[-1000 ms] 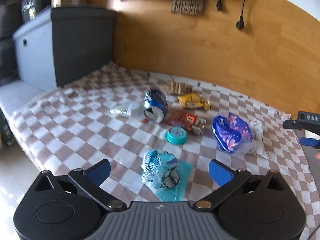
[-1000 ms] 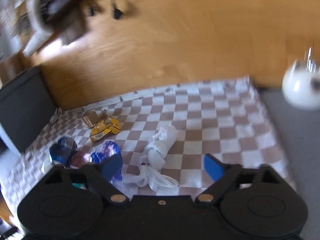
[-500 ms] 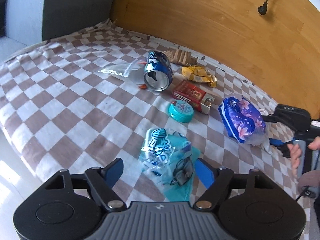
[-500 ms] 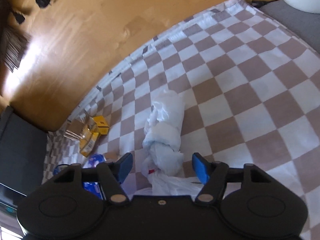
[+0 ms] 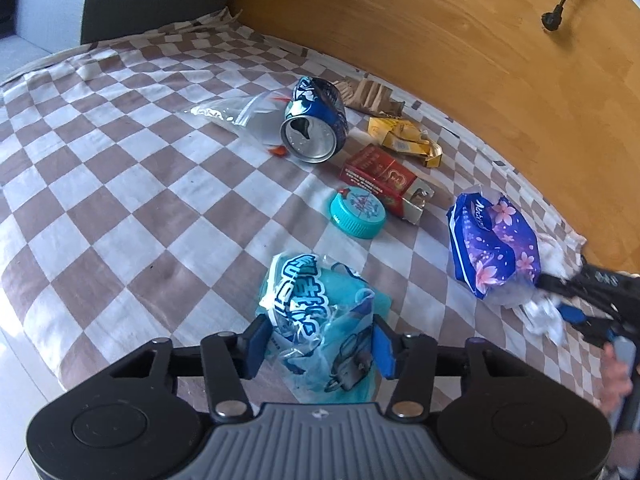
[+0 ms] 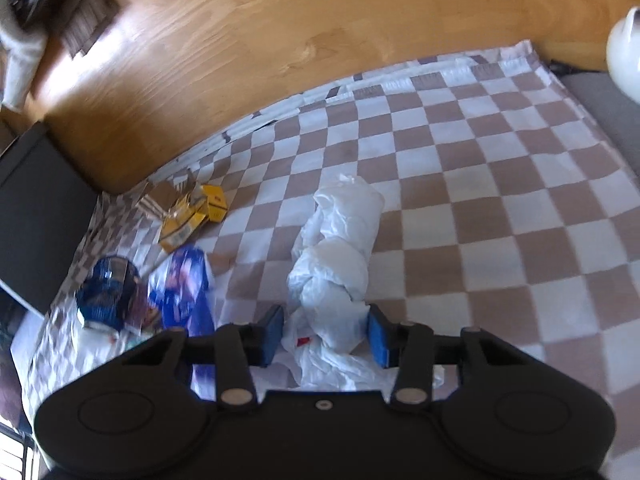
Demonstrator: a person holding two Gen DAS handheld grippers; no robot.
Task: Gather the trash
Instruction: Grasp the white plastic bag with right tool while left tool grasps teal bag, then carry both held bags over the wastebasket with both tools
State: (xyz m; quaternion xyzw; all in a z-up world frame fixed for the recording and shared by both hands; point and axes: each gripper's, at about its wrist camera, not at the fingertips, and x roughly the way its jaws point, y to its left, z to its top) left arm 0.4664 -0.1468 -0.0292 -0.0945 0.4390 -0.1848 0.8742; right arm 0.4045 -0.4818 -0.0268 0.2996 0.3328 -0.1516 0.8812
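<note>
Litter lies scattered on a checked cloth (image 5: 120, 200) in the left wrist view: a crushed can (image 5: 314, 124), a clear bag (image 5: 236, 114), a yellow wrapper (image 5: 404, 140), a red box (image 5: 378, 178), a teal lid (image 5: 358, 212) and a purple pack (image 5: 494, 244). The left gripper (image 5: 320, 346) has dropped low over the teal wrapper (image 5: 320, 312) within the last second, and its jaws, wide apart a moment ago, have narrowed to flank the wrapper on both sides. Whether the pads already press the crinkled film I cannot tell; it looks bracketed, not yet pinched. At the right edge the other tool reaches the white bag beside the purple pack.

In the right wrist view, slightly blurred, the right gripper (image 6: 326, 338) has likewise swung down from the wall onto the knotted white bag (image 6: 336, 264). Its jaws stand part open, one on each side of the bag's near end, and no firm squeeze shows.

Both tools seem at the closing step of a first pick-up; all the litter is uncollected on the cloth, and no bin is in sight.
</note>
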